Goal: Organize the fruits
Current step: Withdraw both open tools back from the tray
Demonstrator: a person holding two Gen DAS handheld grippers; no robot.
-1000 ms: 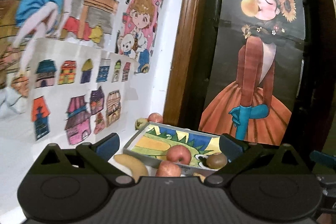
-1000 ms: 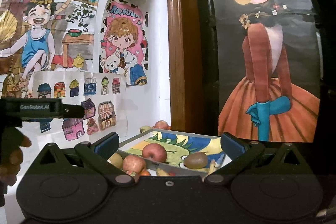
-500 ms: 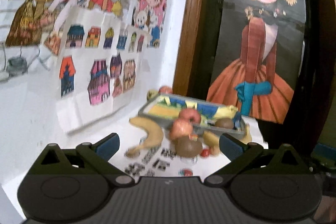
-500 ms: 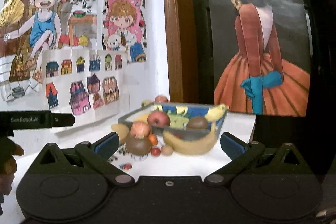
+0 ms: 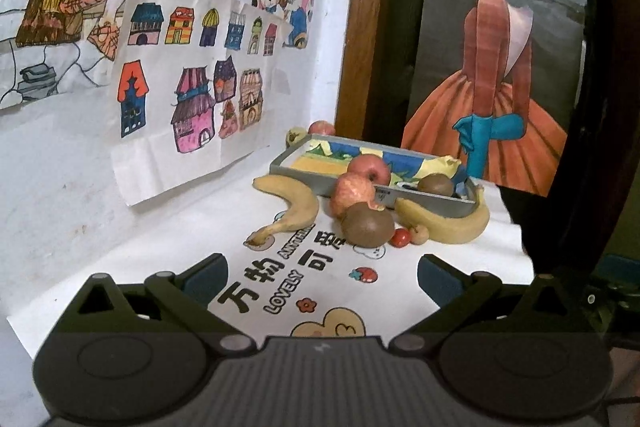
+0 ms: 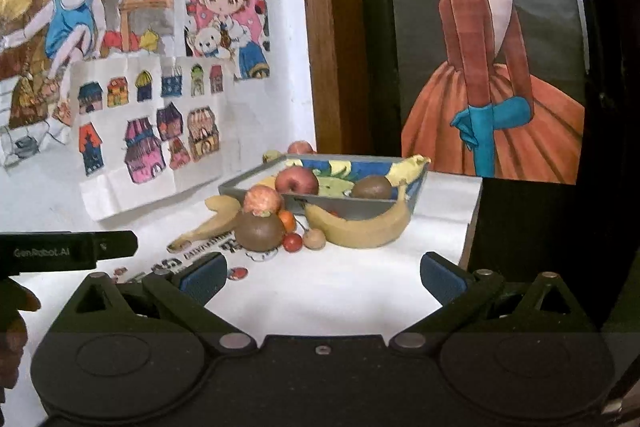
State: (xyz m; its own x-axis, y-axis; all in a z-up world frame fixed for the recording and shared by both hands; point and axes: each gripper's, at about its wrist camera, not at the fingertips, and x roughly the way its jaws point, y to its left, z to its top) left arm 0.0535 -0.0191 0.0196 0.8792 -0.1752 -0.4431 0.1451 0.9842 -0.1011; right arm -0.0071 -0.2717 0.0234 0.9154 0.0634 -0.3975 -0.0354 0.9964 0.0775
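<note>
A grey tray (image 5: 288, 169) (image 6: 236, 187) with a painted liner stands at the back of the white table and holds a red apple (image 5: 370, 167) (image 6: 297, 179) and a kiwi (image 5: 436, 185) (image 6: 372, 187). In front of it lie two bananas (image 5: 294, 205) (image 6: 362, 227), another apple (image 5: 354, 191) (image 6: 262, 199), a brown kiwi (image 5: 368, 225) (image 6: 260, 231) and small cherry-like fruits (image 5: 401, 237) (image 6: 293, 242). My left gripper (image 5: 322, 277) and right gripper (image 6: 322, 275) both stand open and empty, well short of the fruit.
Two more fruits (image 5: 322, 127) sit behind the tray in the corner. Coloured drawings cover the wall (image 5: 180, 75) on the left; a wooden frame (image 5: 356, 27) and a dark poster stand behind. The table's right edge (image 6: 474, 211) drops off. The left gripper's body (image 6: 68, 251) shows in the right wrist view.
Both grippers have pulled back and tilted down, so more of the table and the fruit in front of the tray now shows. Both stay open.
</note>
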